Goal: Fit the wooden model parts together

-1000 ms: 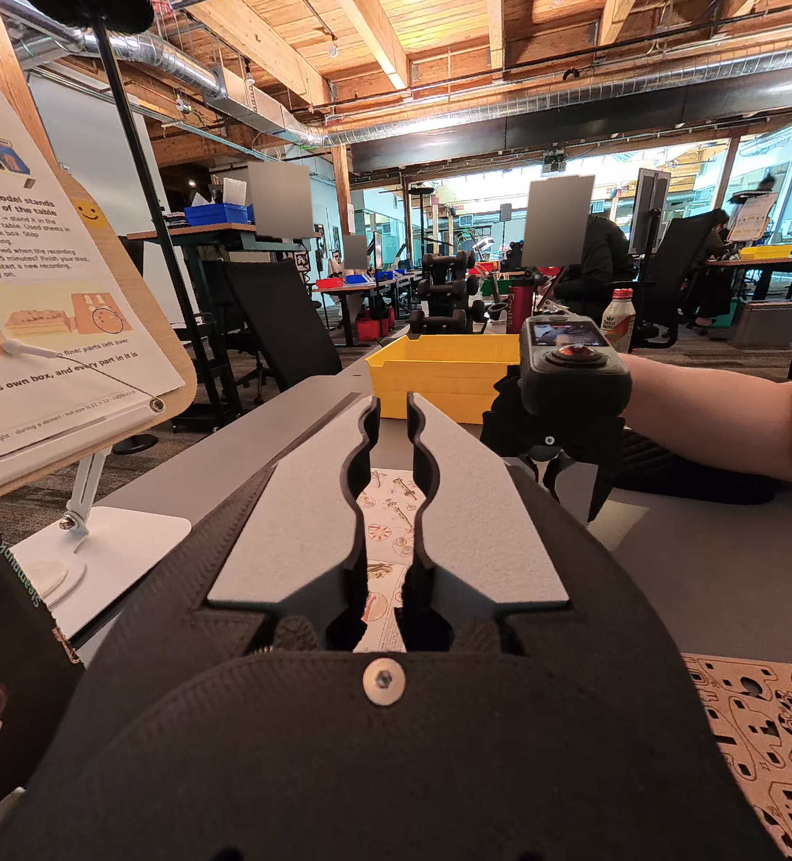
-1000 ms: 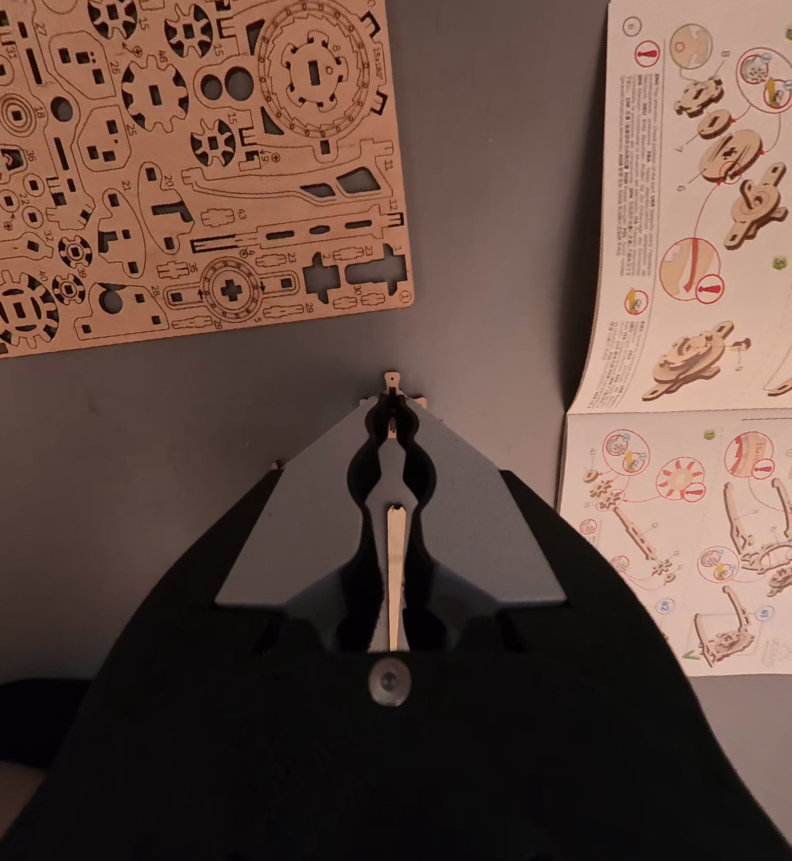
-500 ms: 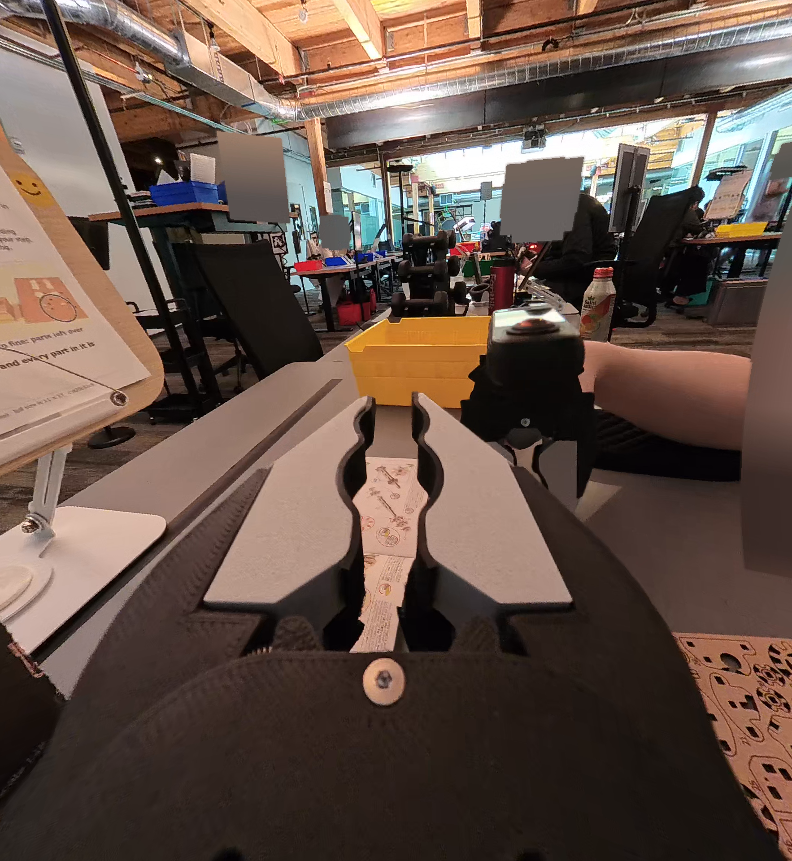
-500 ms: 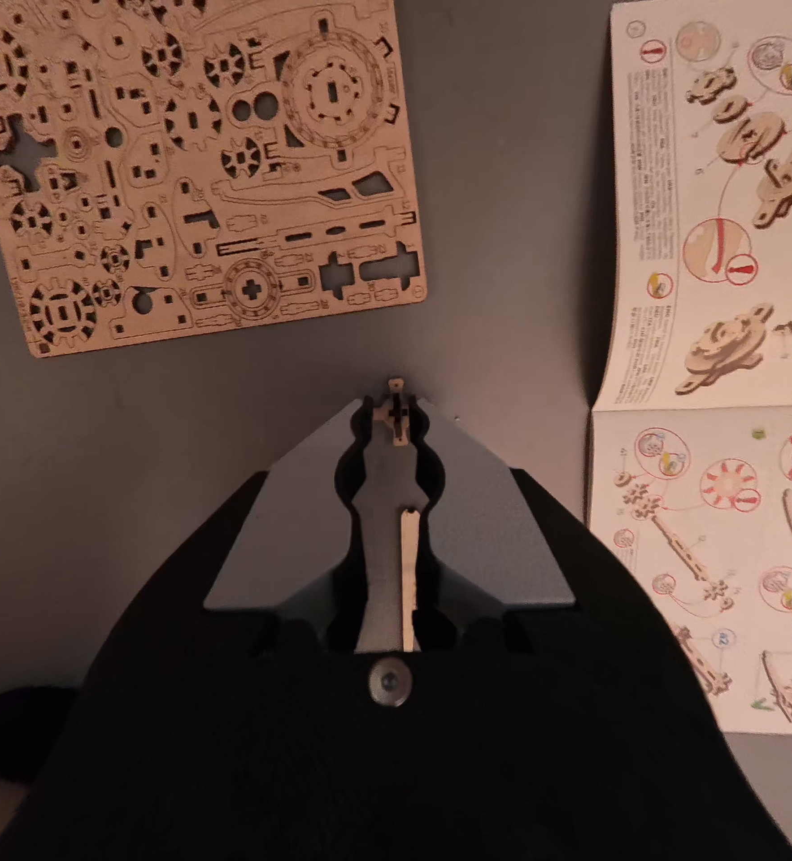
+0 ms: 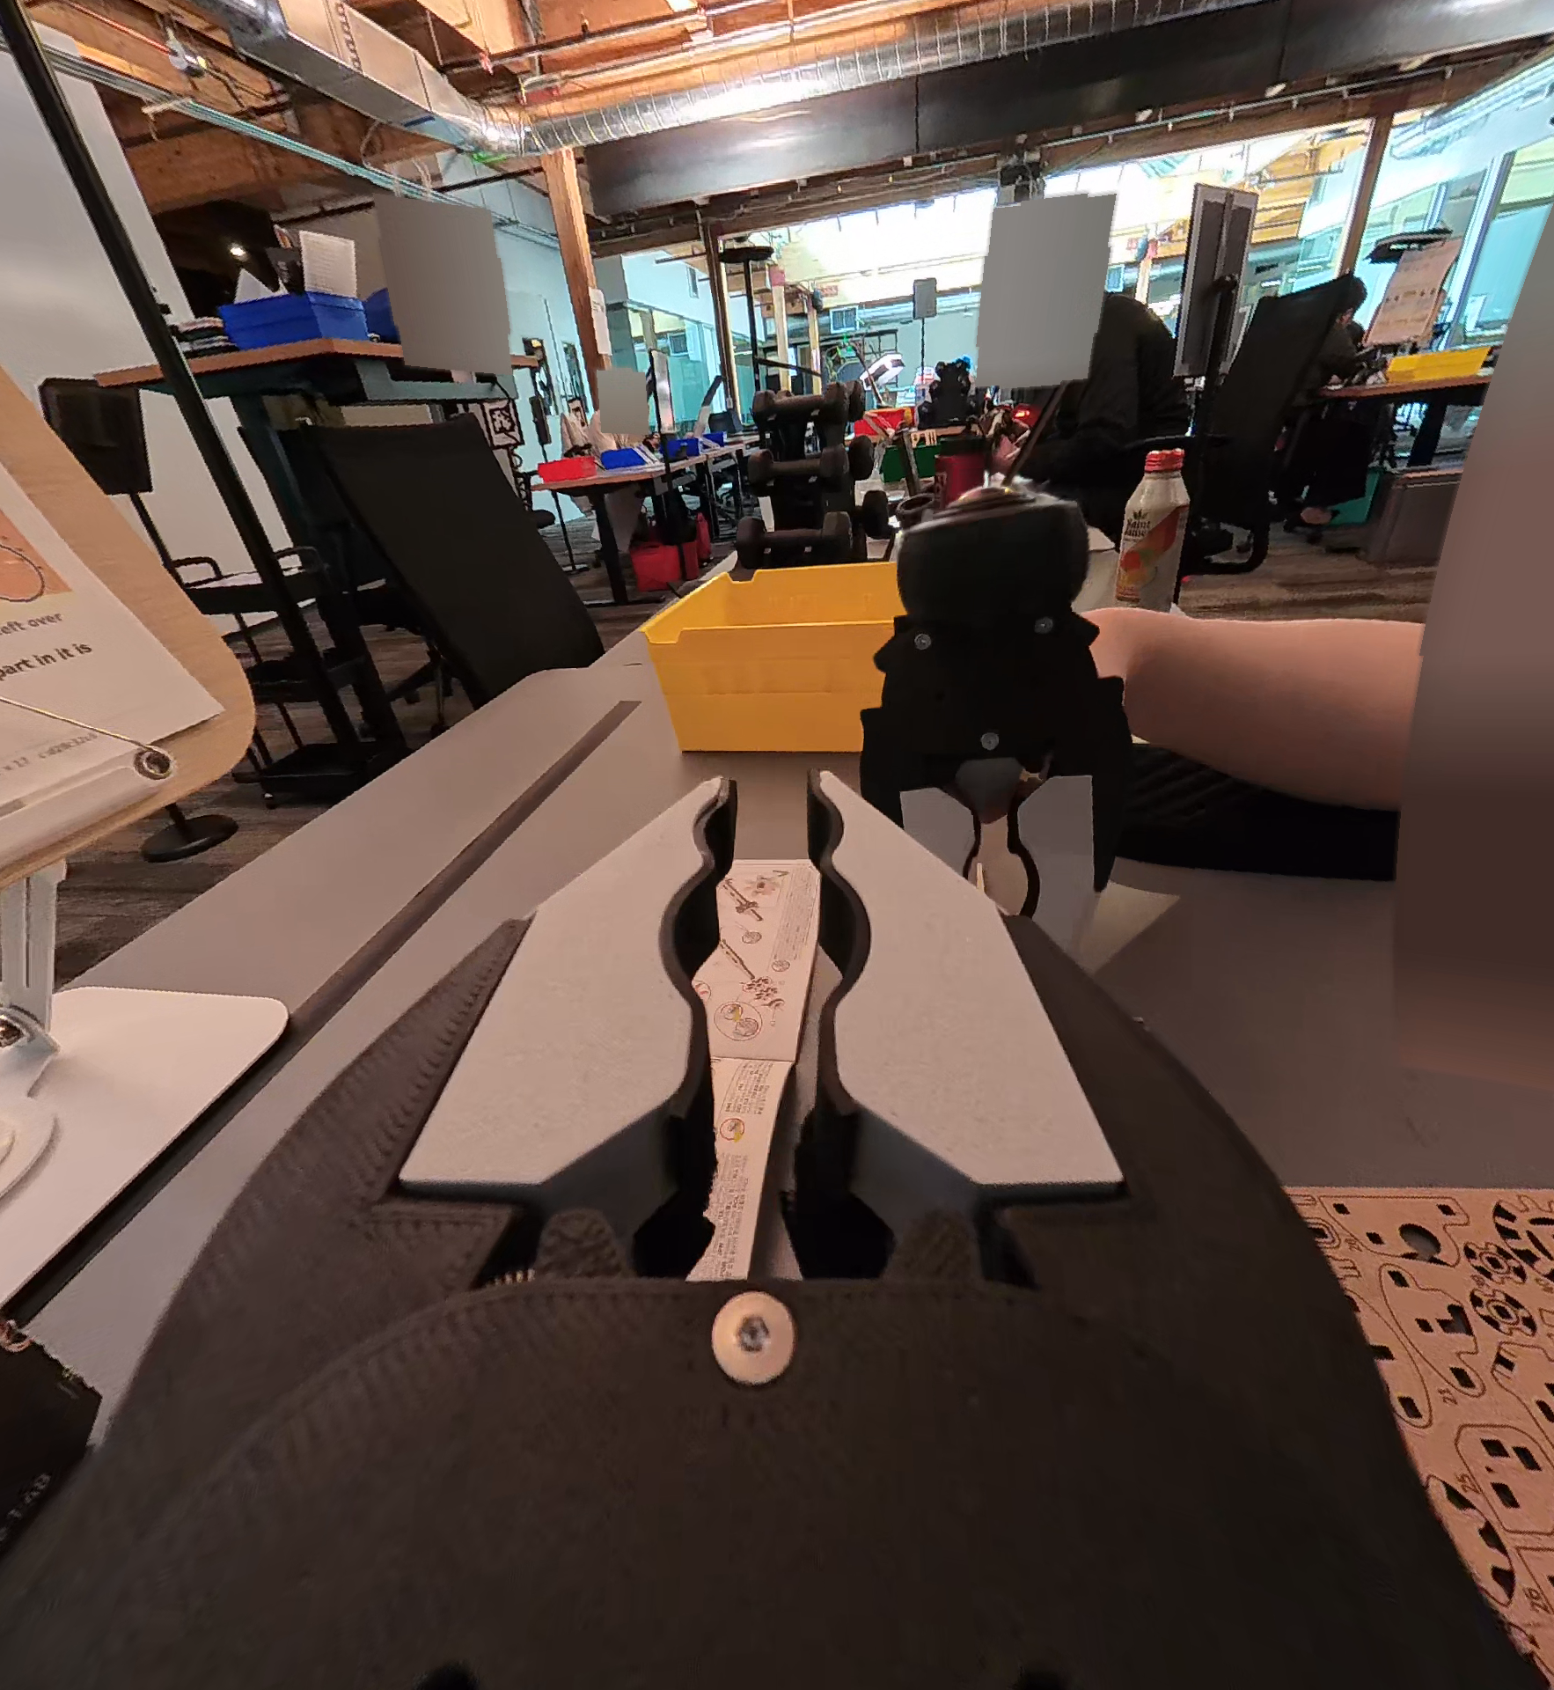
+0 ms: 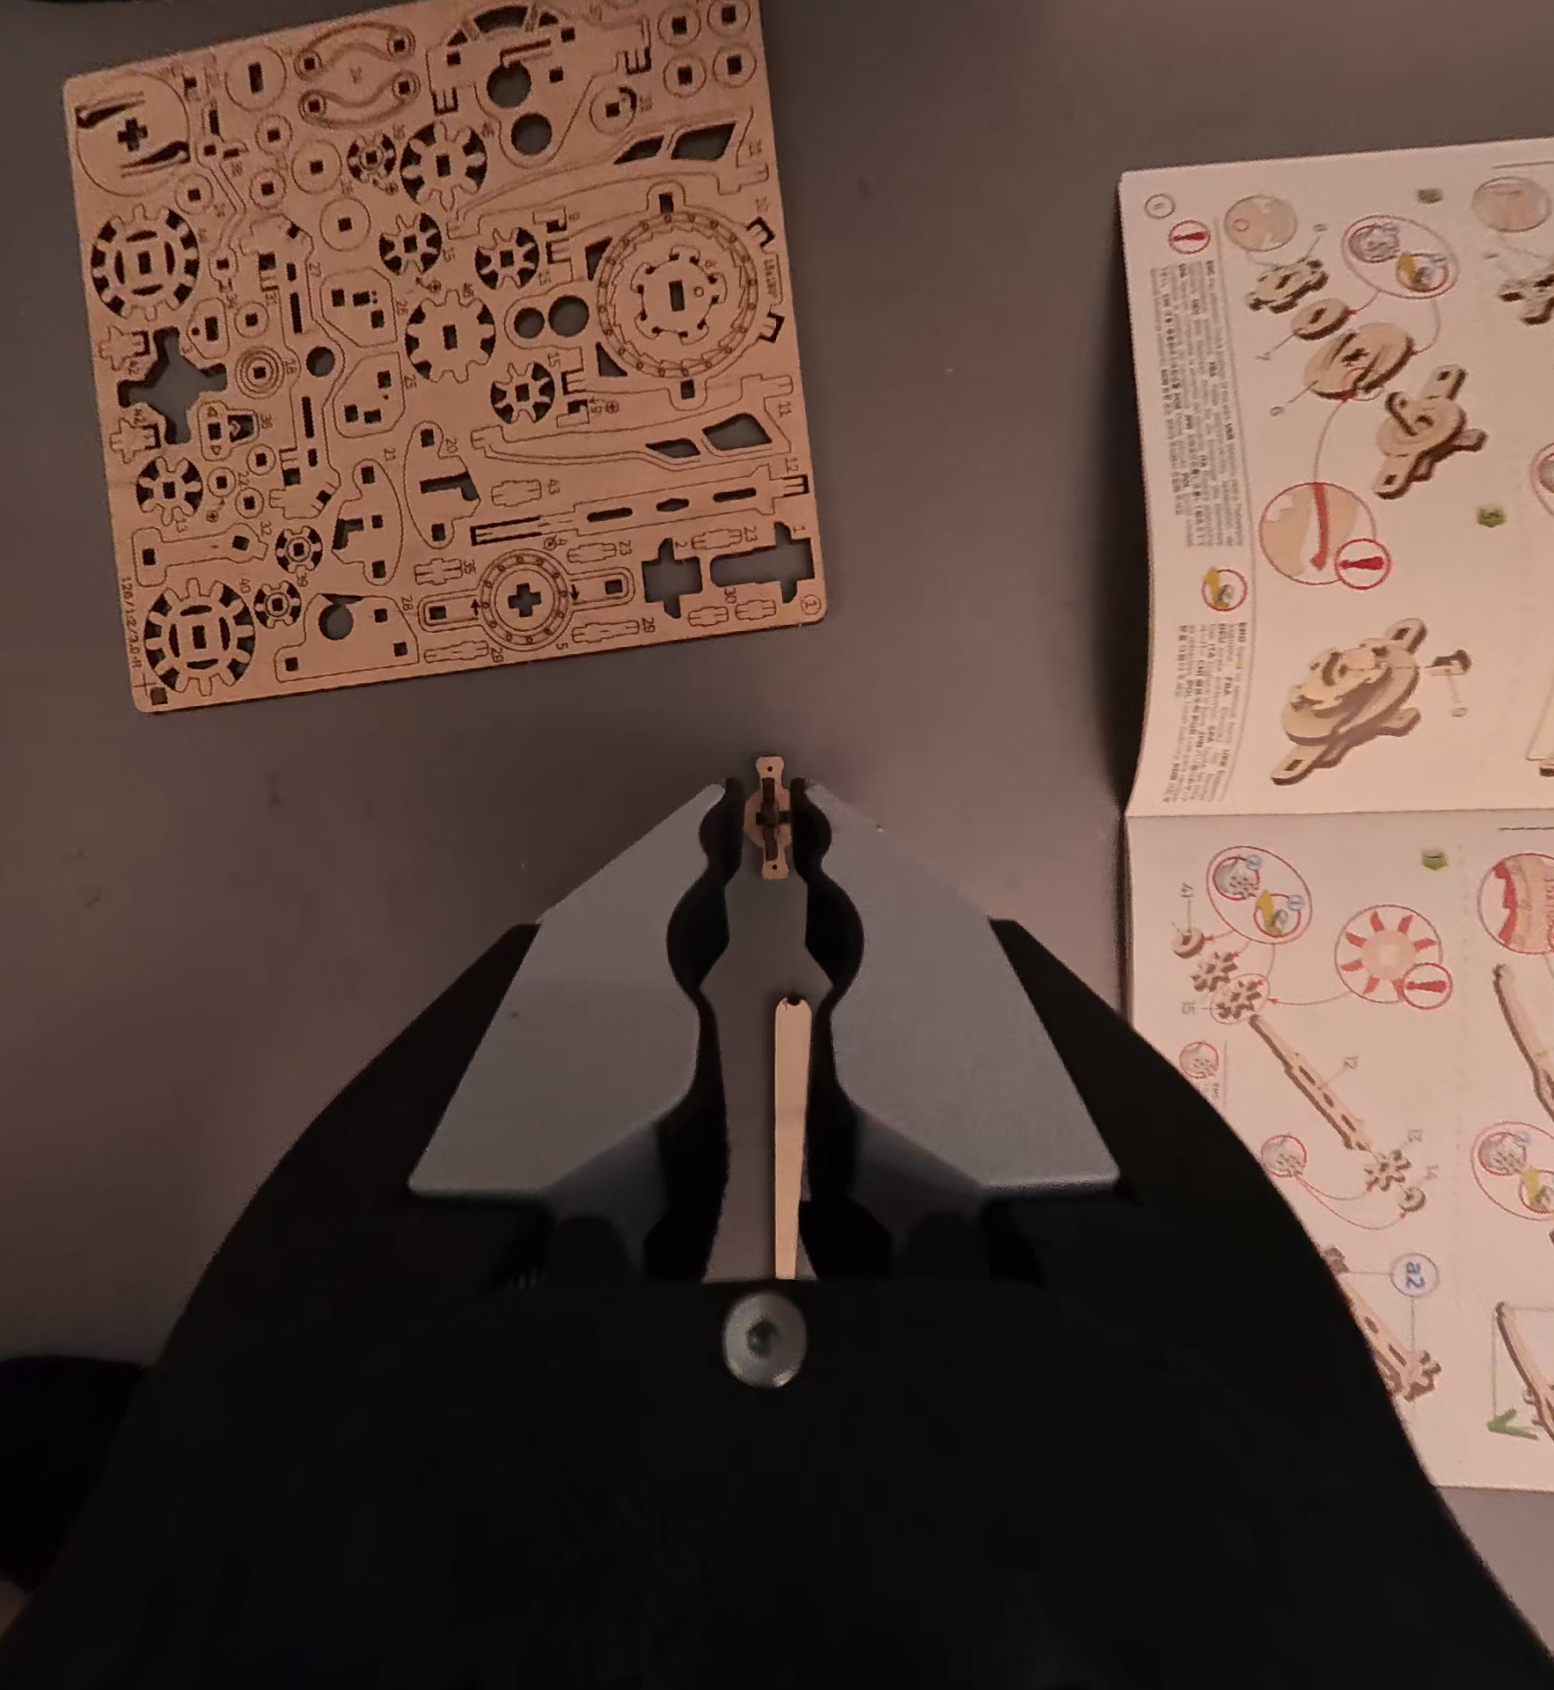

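Pinching a small wooden part (image 6: 769,817) between its tips, the right gripper (image 6: 766,805) points straight down at the grey table (image 6: 389,869); the part is a slim, notched, pale plywood strip whose long axis runs from 12 to 6 o'clock in the right wrist view, its upper end just clear of the tips. The jaws are narrowed onto this piece, which looks to be two thin pieces crossed, though that is too small to tell. A second flat wooden strip (image 6: 790,1134), smooth and round-ended, lies deeper in the gap along the same axis. At 10 o'clock the laser-cut parts sheet (image 6: 444,347) lies flat, a rectangular plywood panel with dark-edged gears, rings and slots (several cut-outs already vacant). At 3 o'clock the open instruction booklet (image 6: 1377,732) lies flat, well apart from the sheet, leaving a broad bare band of table around the tips. In the left wrist view, the left gripper (image 5: 771,805) is held low and nearly level, jaws set narrowly apart and holding nothing, with the booklet visible through the gap. At 1 o'clock beyond it stands the right gripper, and a yellow plastic bin (image 5: 769,658) sits at 12 o'clock near the table's far edge.
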